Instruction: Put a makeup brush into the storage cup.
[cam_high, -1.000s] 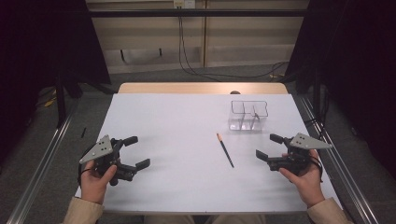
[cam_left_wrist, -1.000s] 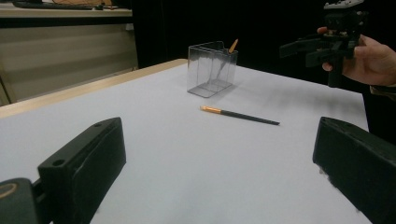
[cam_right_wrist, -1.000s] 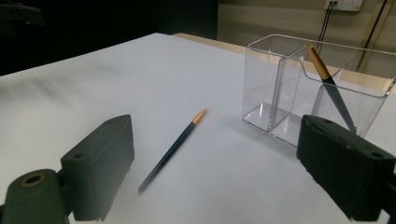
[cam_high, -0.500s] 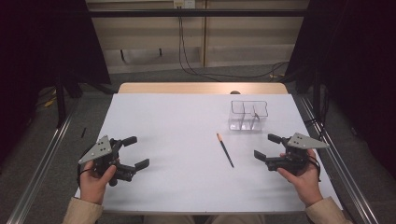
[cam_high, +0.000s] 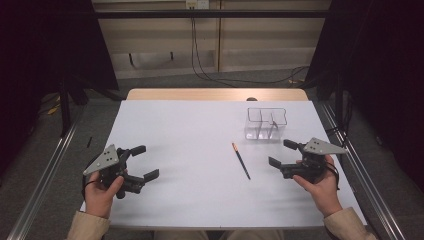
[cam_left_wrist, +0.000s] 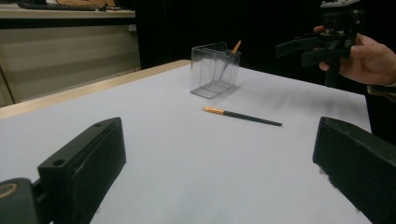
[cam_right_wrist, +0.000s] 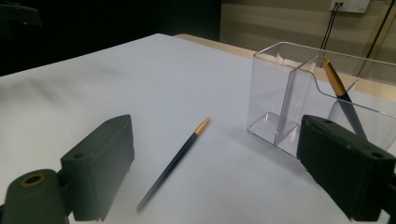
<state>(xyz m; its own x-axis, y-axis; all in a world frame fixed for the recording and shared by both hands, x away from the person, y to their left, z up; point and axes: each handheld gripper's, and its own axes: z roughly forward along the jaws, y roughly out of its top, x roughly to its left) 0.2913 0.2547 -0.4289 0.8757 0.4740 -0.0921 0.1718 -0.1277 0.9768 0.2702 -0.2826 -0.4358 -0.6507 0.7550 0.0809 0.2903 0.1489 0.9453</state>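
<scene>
Pencil (cam_high: 241, 160) flat | right claw (cam_high: 283, 153) near | holder (cam_right_wrist: 299, 100) interior blurred

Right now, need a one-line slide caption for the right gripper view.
Open right tongs face a dark pencil lying on the white table, beside a clear divided holder with another pencil leaning inside.

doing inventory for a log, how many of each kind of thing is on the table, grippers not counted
pencils: 2, one lying on the table, one standing in the organizer
clear organizer: 1
total: 3
</scene>
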